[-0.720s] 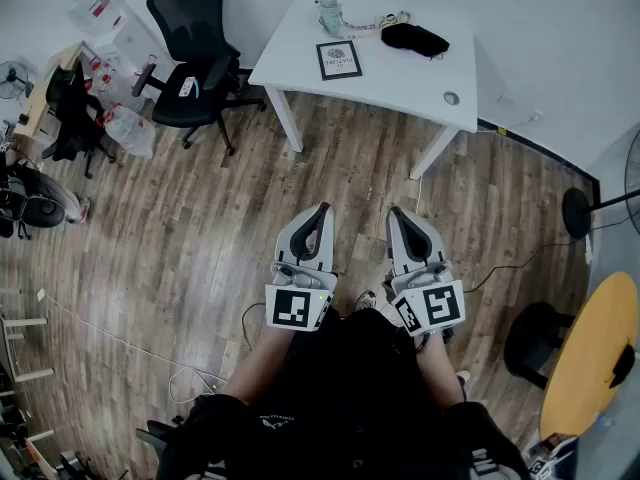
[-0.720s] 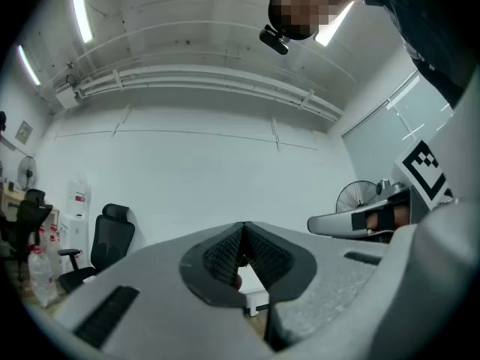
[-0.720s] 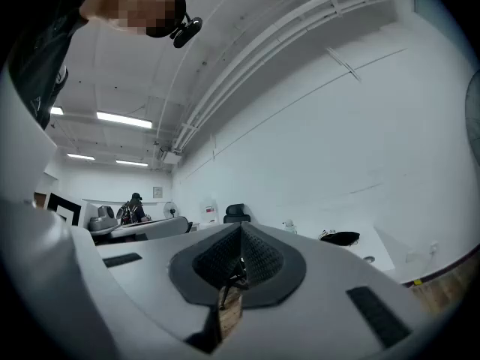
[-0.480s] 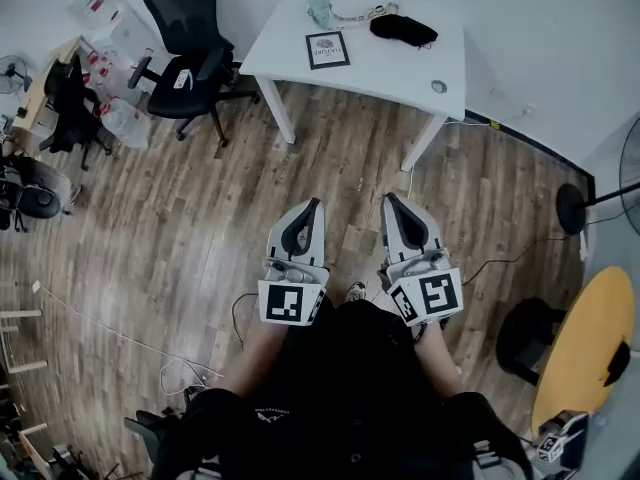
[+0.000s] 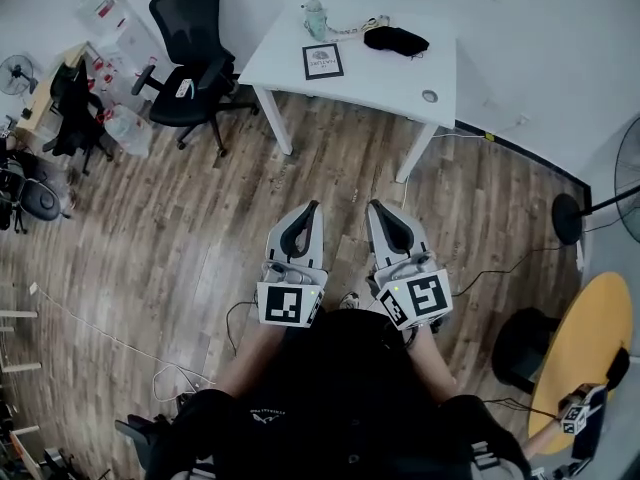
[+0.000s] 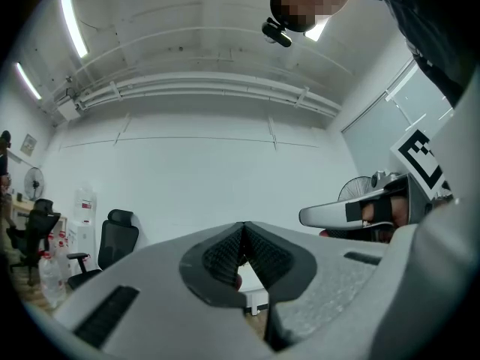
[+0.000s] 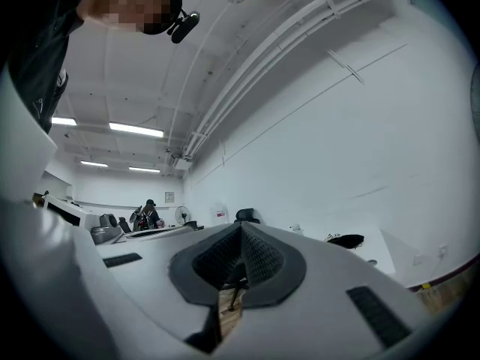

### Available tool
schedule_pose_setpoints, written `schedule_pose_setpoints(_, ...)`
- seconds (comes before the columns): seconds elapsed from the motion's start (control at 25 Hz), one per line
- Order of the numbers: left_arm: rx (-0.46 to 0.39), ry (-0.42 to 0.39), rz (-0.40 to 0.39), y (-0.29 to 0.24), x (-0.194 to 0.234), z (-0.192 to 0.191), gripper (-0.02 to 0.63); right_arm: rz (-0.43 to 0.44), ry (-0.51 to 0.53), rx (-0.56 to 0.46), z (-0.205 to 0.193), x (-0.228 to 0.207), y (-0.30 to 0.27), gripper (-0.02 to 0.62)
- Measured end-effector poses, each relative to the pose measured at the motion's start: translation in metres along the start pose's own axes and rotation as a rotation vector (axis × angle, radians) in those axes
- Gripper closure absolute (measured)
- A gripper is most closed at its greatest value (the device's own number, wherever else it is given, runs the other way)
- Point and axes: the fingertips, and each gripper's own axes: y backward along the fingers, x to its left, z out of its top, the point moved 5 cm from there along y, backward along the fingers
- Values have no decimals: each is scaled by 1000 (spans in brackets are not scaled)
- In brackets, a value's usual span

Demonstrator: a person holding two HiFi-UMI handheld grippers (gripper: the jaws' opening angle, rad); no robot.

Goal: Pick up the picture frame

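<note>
The picture frame [image 5: 322, 61] is shown only in the head view, flat on the white desk [image 5: 385, 76] at twelve o'clock; its print cannot be read; the left gripper [image 5: 311, 210] and right gripper [image 5: 377, 209] are held well apart from it, jaws closed together, empty; ceiling lights [image 7: 135, 130] are seen only in the gripper views.

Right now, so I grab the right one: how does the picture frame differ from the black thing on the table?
The picture frame is a flat rectangle, dark border around pale print; the black bundle is lumpy, all dark. The frame lies left of the bundle. Both rest on the white table.
</note>
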Motion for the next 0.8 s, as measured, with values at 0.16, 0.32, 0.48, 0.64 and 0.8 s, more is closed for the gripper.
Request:
schedule_pose_setpoints(0.16, 16, -16, 6, -5, 1, 0, 600, -11, 0, 11, 3, -5, -1, 597)
schedule_pose_setpoints(0.32, 5, -11, 11, -8, 2, 5, 600, -25, -37, -10, 3, -14, -1, 597)
schedule_pose_setpoints(0.48, 6, -16, 39, -4, 9, 6, 600, -22, -73, -20, 1, -19, -5, 597)
schedule_pose_setpoints(0.64, 19, -27, 66, -5, 20, 2, 599, -13, -51, -10, -1, -14, -15, 597)
schedule_pose_setpoints(0.8, 11, -3, 63, -22, 29, -7, 600, 22, -63, -3, -6, -16, -34, 597)
